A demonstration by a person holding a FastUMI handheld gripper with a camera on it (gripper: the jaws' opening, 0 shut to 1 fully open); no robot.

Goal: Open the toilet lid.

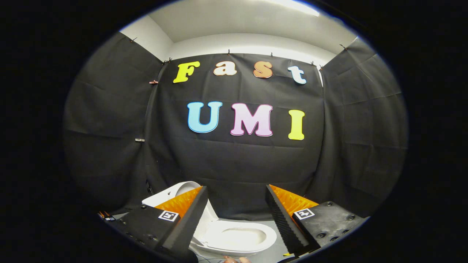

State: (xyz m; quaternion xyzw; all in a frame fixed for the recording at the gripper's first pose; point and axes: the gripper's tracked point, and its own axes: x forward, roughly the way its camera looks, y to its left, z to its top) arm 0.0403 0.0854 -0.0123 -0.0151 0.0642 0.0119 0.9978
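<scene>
A white toilet (234, 237) stands low down, below and between my fingers. Its oval seat ring (256, 245) lies flat around the open bowl. The white lid (181, 190) stands raised behind the bowl, partly hidden by one finger (182, 204). My gripper (237, 188) is open, its fingers spread wide with nothing between them. It hangs above the toilet and apart from it, pointing at the black cloth wall.
Black cloth walls (237, 164) close in the booth behind and on both sides of the toilet. Grey floor (272, 252) lies beside the bowl. What looks like a person's fingertips (234, 259) shows just below the seat's front rim.
</scene>
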